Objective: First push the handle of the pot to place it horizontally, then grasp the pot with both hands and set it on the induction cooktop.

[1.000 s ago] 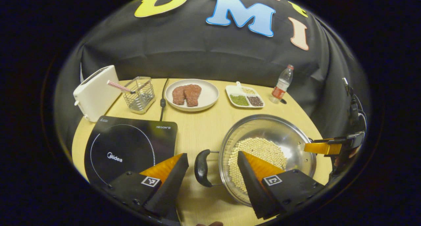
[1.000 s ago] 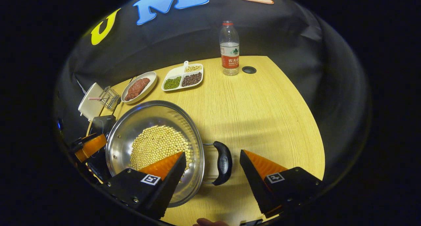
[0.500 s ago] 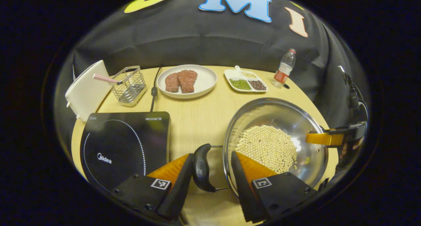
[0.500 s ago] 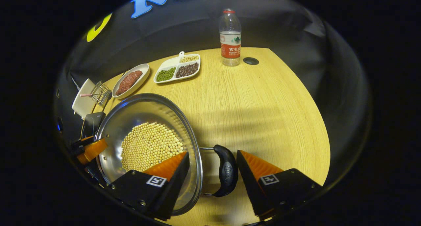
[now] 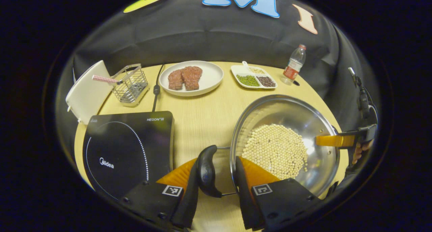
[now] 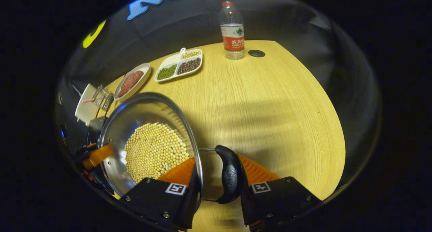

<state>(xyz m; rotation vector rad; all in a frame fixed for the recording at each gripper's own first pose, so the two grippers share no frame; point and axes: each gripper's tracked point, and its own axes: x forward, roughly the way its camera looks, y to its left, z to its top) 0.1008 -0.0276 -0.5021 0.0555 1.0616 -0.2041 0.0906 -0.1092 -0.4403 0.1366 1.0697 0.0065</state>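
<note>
Left gripper view puts your left tool (image 5: 216, 178) astride the pot's near side: the black left handle (image 5: 206, 171) sits in the gap against the outer finger, and the inner finger (image 5: 251, 173) lies inside the rim over the beans (image 5: 275, 149). A second ago those fingers stood wide apart with the handle loose between them; they have since narrowed, so this tool is clenching toward the handle, though I cannot tell whether both fingers press on it yet.

Right gripper view tells the same story on the far side. Your right tool (image 6: 217, 183) has drawn in from a wide spread, and now the right handle (image 6: 231, 174) rests against the outer finger while the inner finger (image 6: 179, 174) reaches over the rim. Again, closing, with full contact uncertain.

The pot (image 5: 287, 107) stands on the counter (image 5: 202, 124), beside the induction cooktop (image 5: 128, 147) and not touching it. Both handles lie level across the pot, so the pushing step looks done and you are in the two-handed grasp.

Before you lift, finish both squeezes evenly. The pot is shallow and full of loose beans, so a tilt would likely spill them. The cooktop lies to the left, with bare counter between.
</note>
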